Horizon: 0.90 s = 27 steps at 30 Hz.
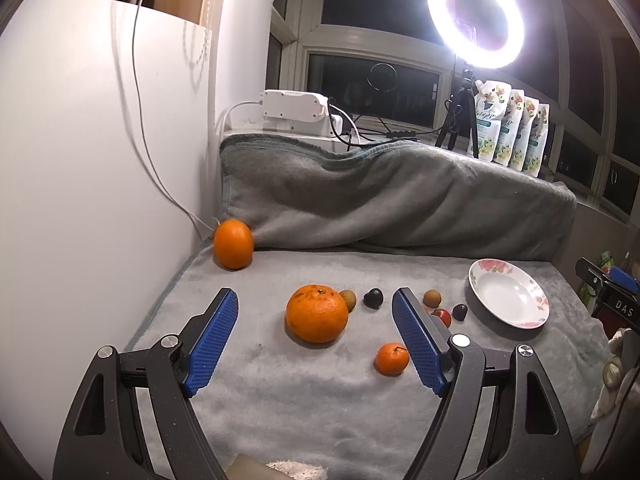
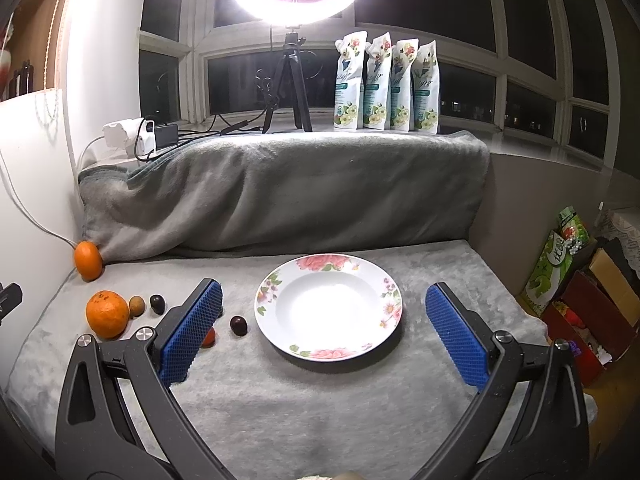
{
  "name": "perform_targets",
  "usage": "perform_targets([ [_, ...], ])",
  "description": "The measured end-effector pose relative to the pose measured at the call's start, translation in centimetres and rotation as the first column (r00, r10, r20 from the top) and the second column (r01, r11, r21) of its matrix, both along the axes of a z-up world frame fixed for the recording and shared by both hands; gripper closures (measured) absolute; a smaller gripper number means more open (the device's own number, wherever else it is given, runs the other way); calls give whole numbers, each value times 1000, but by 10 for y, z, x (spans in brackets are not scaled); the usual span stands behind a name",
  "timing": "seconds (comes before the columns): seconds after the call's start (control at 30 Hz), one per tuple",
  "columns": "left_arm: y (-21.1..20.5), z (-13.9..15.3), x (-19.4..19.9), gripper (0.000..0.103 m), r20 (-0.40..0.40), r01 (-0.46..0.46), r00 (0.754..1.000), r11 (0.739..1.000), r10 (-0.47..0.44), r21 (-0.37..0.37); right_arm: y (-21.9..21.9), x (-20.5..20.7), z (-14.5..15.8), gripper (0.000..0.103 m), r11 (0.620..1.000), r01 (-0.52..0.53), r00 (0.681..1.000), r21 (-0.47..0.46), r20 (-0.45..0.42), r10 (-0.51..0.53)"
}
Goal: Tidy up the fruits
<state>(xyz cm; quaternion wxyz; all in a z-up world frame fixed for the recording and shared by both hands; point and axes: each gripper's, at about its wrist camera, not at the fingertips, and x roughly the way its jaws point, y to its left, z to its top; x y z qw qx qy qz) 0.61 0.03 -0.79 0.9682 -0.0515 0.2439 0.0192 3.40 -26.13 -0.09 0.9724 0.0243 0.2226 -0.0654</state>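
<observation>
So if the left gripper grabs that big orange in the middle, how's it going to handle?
The big orange looks round, so it would probably roll on the grey blanket if nudged. Its bulk nearly fills the open left gripper, so the grip likely needs centring. The dimpled peel and textured blue pads should limit slipping.

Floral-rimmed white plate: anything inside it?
Nothing: the floral-rimmed white plate shows a bare white well. Grey fleece blanket lies around it; underneath is hidden.

Black grippers (image 1: pixel 313 304) (image 2: pixel 323 300), blue apparently rubbery jaws, silver screws.
</observation>
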Motion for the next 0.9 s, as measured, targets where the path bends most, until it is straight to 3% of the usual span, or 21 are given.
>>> perform_targets([
  [0.5, 15, -19, 10, 23, -52, 0, 999, 999, -3, -49, 18, 21, -4, 0, 991, -127, 991, 43, -40, 129],
  [0.9, 34, -40, 21, 24, -110, 17, 993, 990, -33, -142, 47, 50, -19, 0, 943, -287, 944, 167, -116, 308],
])
